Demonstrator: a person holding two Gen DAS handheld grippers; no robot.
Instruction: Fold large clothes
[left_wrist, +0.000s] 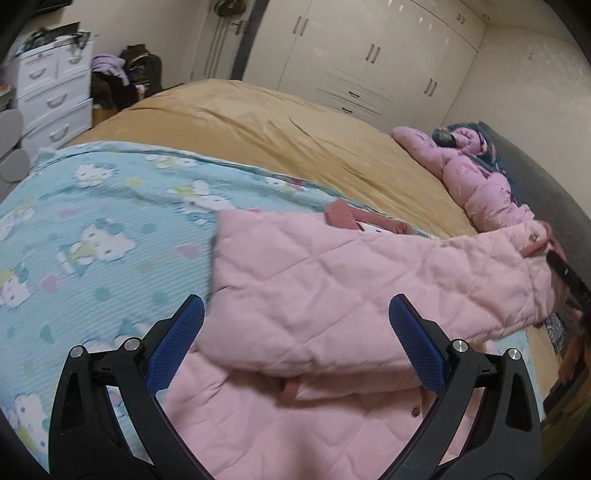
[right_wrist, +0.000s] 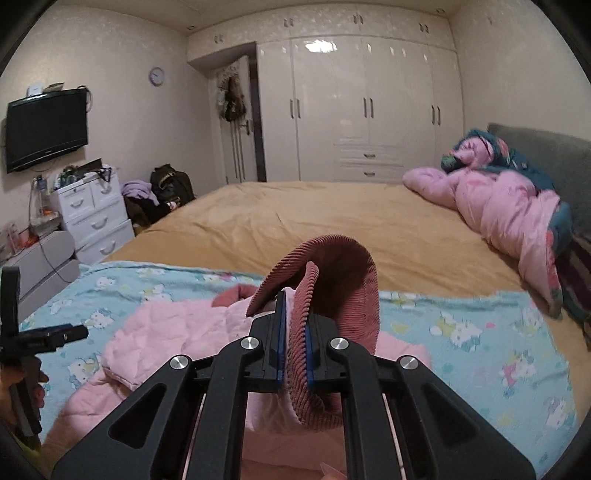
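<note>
Pink quilted padded jacket (left_wrist: 325, 295) is what we are working on; it lies spread across a light blue blanket printed with white cartoon cats (left_wrist: 96, 229), which covers the near part of a wide bed with a mustard-tan bedspread (left_wrist: 280, 136). Our left gripper (left_wrist: 295, 325) hovers just above the jacket's body with its blue-padded black fingers (left_wrist: 177, 343) spread wide and nothing between them. Our right gripper (right_wrist: 295, 332) has its fingers pressed together on the dusty-rose corduroy cuff (right_wrist: 332, 280) of one sleeve; the cuff arches up over the fingertips, raised clear of the blanket, while the rest of the garment stays on the bed below it. In the left wrist view that sleeve stretches off to the right, where the black edge of the right tool meets the cuff. Far across the bed, near a grey headboard (right_wrist: 543, 155), a crumpled pink and teal comforter (right_wrist: 506, 199) lies well apart from the jacket. White glossy wardrobe doors (right_wrist: 354, 107) line the far wall, and a white plastic drawer unit (right_wrist: 92, 214) stands to the left beneath a black wall-mounted television (right_wrist: 46, 127).
</note>
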